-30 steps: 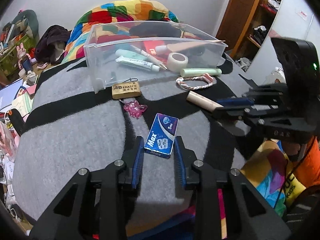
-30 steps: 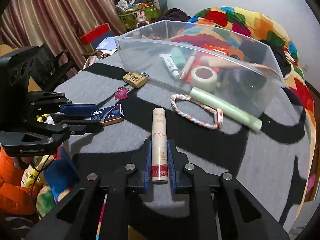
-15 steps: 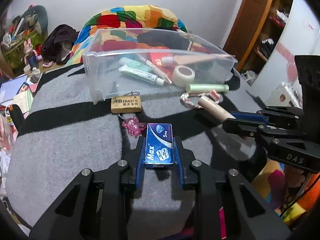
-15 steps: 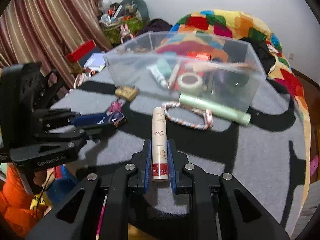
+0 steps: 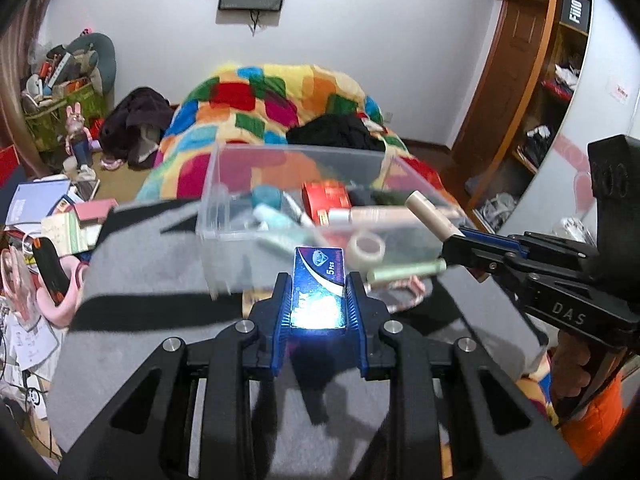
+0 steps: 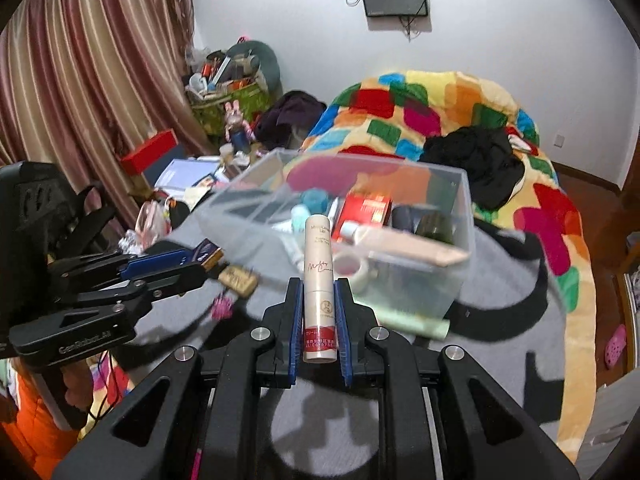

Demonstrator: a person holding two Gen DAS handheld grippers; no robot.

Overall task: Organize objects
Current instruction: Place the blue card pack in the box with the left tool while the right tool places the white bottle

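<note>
1. The left gripper (image 5: 319, 304) is closed on a blue razor-blade box (image 5: 319, 285), both blue pads pressed against its sides; the box sits at the centre of the left wrist view, raised off the grey-and-black striped blanket (image 5: 152, 320).
2. The right gripper (image 6: 319, 320) is clamped on a cream tube with a red band (image 6: 319, 288), which stands upright between the pads at the centre of the right wrist view.
3. Just beyond both held items is the clear plastic bin (image 5: 280, 236), in the middle of each frame, holding a roll of tape (image 5: 366, 246), a red carton (image 5: 326, 200) and several tubes.
4. A pale green stick (image 6: 416, 322) lies on the blanket against the bin's near wall, right of centre in the right wrist view.
5. A tan eraser tag (image 6: 239, 278) and a pink charm (image 6: 222, 308) lie on the blanket left of centre there, under the left gripper's tips.
6. A patchwork quilt (image 6: 420, 112) fills the upper middle behind the bin.
</note>
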